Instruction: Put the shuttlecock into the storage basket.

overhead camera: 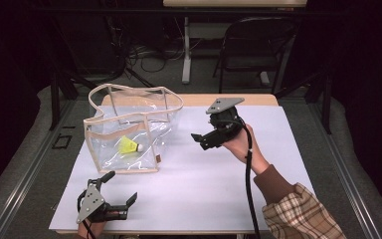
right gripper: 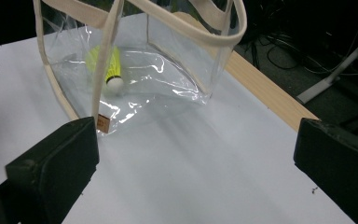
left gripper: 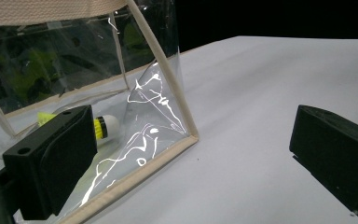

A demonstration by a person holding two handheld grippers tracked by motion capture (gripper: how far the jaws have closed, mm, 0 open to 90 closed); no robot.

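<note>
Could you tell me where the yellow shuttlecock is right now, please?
In the high view the shuttlecock lies on the bottom of the clear bag, left of the table's middle, its white tip pointing right.

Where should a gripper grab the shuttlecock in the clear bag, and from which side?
Likely the white cork tip of the shuttlecock, reached from above through the clear bag's open top: it lies on its side on the bag floor, walled all round.
</note>
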